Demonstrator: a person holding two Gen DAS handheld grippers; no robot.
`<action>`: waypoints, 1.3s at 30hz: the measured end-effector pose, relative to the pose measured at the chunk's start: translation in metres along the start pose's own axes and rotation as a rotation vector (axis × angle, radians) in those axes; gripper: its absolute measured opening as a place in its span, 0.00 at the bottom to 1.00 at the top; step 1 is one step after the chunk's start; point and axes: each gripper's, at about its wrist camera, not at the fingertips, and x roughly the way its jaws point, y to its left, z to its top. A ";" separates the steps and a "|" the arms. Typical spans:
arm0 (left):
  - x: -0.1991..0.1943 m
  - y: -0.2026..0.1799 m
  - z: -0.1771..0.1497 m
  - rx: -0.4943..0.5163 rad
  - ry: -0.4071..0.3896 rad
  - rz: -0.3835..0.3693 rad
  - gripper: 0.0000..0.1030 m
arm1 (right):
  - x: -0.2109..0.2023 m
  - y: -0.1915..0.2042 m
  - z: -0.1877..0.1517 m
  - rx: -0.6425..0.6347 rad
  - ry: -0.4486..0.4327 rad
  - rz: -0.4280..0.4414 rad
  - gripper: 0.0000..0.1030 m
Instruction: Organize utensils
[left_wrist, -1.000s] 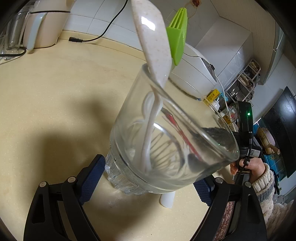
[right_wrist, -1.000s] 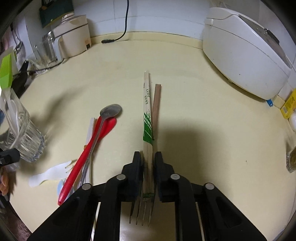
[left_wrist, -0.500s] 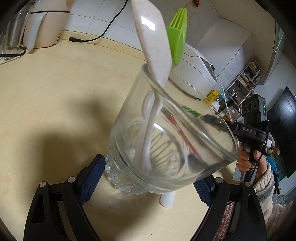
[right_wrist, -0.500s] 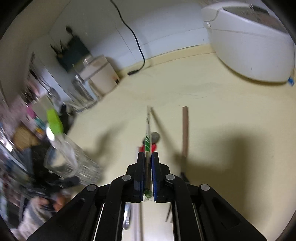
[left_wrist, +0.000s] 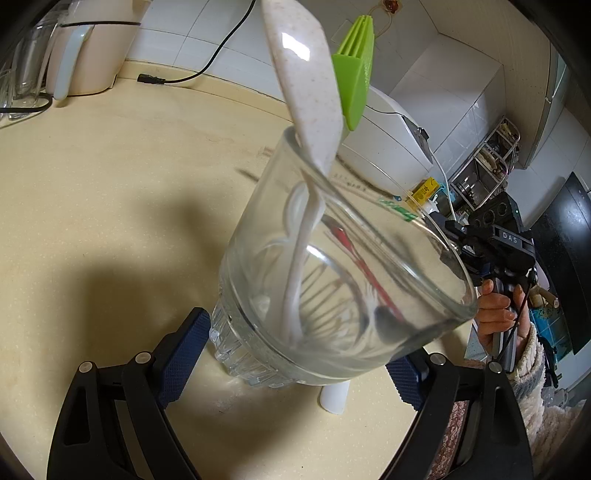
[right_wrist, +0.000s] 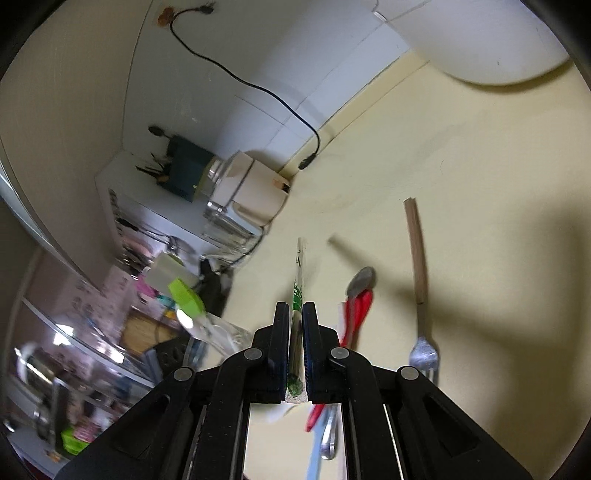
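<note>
- The glass (left_wrist: 332, 266) fills the left view and hides much of the table (left_wrist: 110, 206); utensils behind it look warped.
- Left claw (left_wrist: 295, 354) clamps the glass's base, tilted.
- Right claw (right_wrist: 295, 347) pinches wrapped chopsticks (right_wrist: 298, 291), beside the glass; fork (right_wrist: 419, 295) lies further off.

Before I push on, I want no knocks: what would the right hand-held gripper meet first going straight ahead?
Probably bare counter: the right hand-held gripper, shut on wrapped chopsticks, points past the glass; depth unclear.

L gripper (left_wrist: 295, 354) jaws wide apart; R gripper (right_wrist: 295, 332) clamped tight, rolled sideways.
</note>
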 end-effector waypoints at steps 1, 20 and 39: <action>-0.001 0.001 0.000 0.000 0.000 0.000 0.88 | -0.001 0.000 0.000 0.005 -0.002 0.019 0.07; -0.001 0.001 0.000 0.000 0.000 0.000 0.88 | -0.044 0.049 -0.036 -0.125 -0.072 0.348 0.07; 0.000 0.001 0.000 0.000 -0.001 -0.001 0.88 | -0.066 0.043 -0.093 -0.045 0.000 0.306 0.07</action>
